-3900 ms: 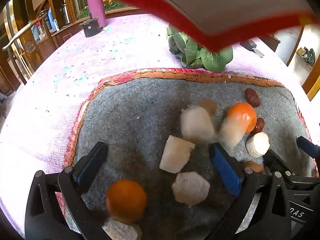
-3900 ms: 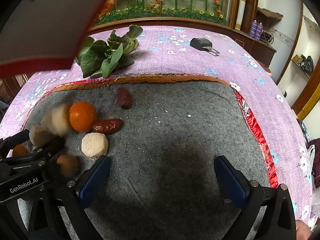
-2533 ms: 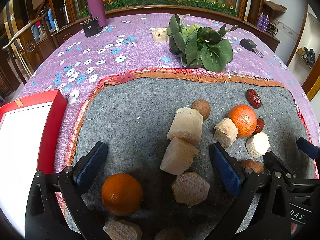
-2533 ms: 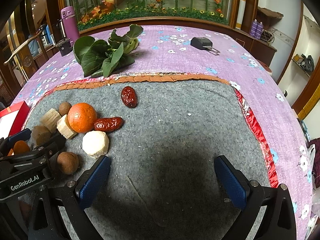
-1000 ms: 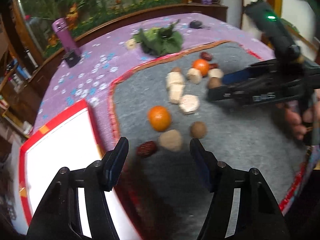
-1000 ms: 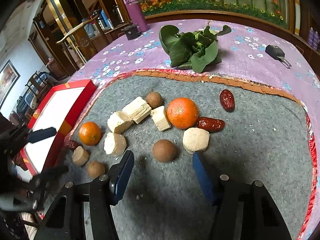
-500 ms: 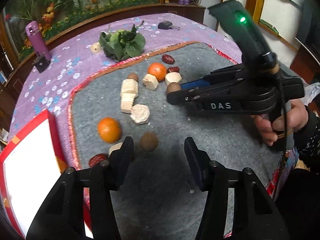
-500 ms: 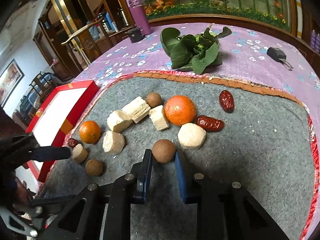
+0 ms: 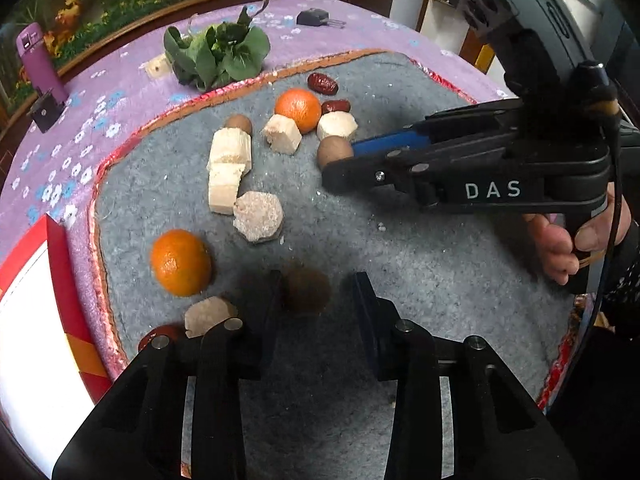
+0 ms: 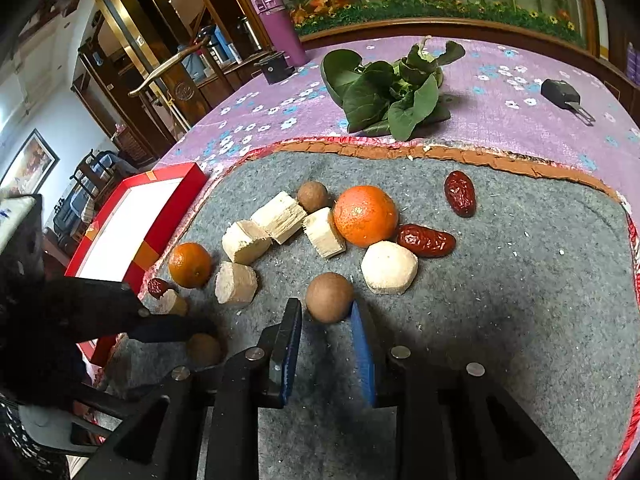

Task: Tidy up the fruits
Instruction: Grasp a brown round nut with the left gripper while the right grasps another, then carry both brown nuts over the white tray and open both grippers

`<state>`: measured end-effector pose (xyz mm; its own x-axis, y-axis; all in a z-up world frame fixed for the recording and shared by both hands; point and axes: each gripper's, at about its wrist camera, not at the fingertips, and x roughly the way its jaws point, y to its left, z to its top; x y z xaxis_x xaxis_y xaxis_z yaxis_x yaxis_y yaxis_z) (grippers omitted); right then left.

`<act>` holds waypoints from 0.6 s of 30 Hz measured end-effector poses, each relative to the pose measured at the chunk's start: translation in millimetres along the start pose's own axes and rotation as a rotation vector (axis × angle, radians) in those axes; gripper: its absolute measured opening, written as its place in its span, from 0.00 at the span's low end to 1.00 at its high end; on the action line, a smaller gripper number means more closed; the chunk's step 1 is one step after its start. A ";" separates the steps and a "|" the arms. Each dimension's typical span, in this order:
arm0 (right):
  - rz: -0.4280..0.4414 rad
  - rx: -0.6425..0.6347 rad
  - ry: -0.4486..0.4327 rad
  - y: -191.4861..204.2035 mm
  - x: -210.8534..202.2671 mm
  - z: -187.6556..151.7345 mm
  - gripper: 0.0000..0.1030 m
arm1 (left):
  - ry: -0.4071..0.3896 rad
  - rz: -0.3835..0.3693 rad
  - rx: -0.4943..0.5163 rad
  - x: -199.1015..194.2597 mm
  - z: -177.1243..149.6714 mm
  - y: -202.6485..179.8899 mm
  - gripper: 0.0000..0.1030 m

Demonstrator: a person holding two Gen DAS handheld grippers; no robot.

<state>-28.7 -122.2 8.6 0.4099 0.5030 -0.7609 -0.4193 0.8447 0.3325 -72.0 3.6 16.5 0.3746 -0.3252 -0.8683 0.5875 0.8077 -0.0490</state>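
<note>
Grey felt mat, left gripper and right gripper each part-open around a brown longan, oranges and cane chunks crowding behind.

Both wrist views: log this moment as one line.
left hand-held gripper: open around round brown fruit | right hand-held gripper: open around round brown fruit | surface: grey felt mat | neither lifted

Both wrist views close, angled down, sharing the grey mat

Black gripper, blue pads, perhaps rubber
</note>
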 end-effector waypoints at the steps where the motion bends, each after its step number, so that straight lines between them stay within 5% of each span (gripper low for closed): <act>1: 0.005 0.001 0.001 0.6 0.1 0.3 0.31 | 0.000 -0.003 -0.009 -1.1 0.0 1.7 0.33; 6: 0.018 0.016 -0.013 2.0 1.1 0.8 0.36 | -0.015 -0.004 -0.028 -1.6 -1.1 3.3 0.32; 10: 0.000 0.025 -0.029 -0.4 1.1 0.9 0.22 | -0.027 0.000 -0.032 0.2 -0.4 2.5 0.21; 18: 0.020 0.005 -0.073 5.2 -7.0 -2.3 0.22 | -0.116 0.009 -0.088 -23.7 -13.5 5.3 0.21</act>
<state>-35.6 -121.8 14.4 0.4593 0.5319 -0.7114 -0.4241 0.8350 0.3505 -87.5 22.2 30.2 0.4626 -0.3686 -0.8063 0.5208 0.8490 -0.0893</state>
